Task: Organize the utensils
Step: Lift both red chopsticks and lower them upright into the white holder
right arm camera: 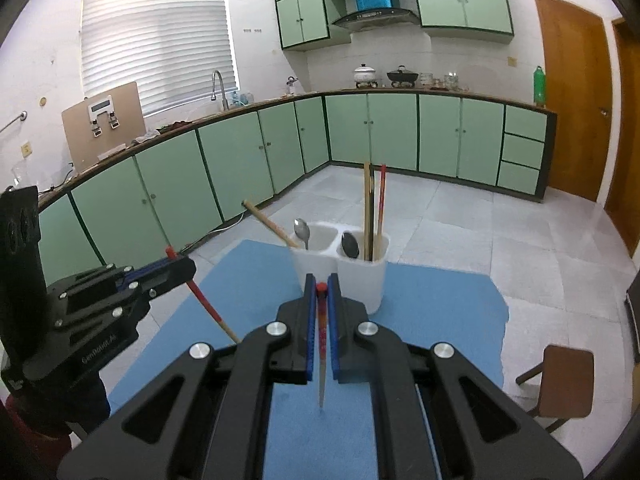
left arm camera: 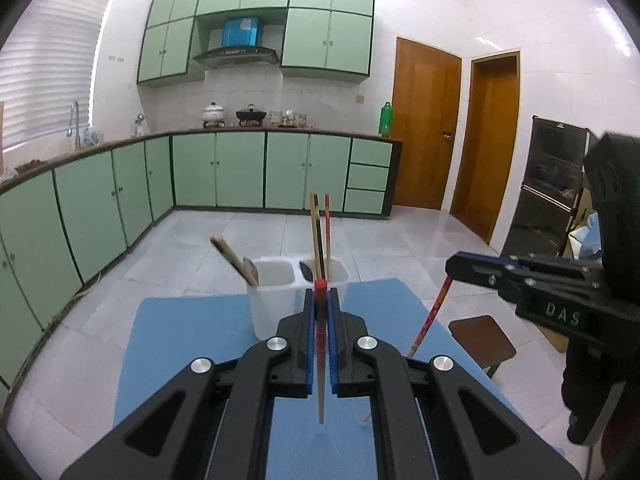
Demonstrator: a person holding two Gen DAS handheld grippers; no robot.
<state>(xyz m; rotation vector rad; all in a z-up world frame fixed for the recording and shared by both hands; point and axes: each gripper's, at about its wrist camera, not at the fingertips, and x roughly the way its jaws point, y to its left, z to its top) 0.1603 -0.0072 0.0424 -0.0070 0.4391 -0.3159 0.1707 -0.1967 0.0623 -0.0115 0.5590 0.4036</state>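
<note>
Blue mat (right arm camera: 440,300); spoon (right arm camera: 302,230) visible only in right view

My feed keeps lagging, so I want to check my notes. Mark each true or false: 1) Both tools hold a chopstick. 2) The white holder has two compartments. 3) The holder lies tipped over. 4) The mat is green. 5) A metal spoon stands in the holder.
1) True: the left tool and right tool each clamp a red chopstick.
2) True: the white holder has two.
3) False: it stands upright.
4) False: the mat is blue.
5) True: metal spoon.
</note>
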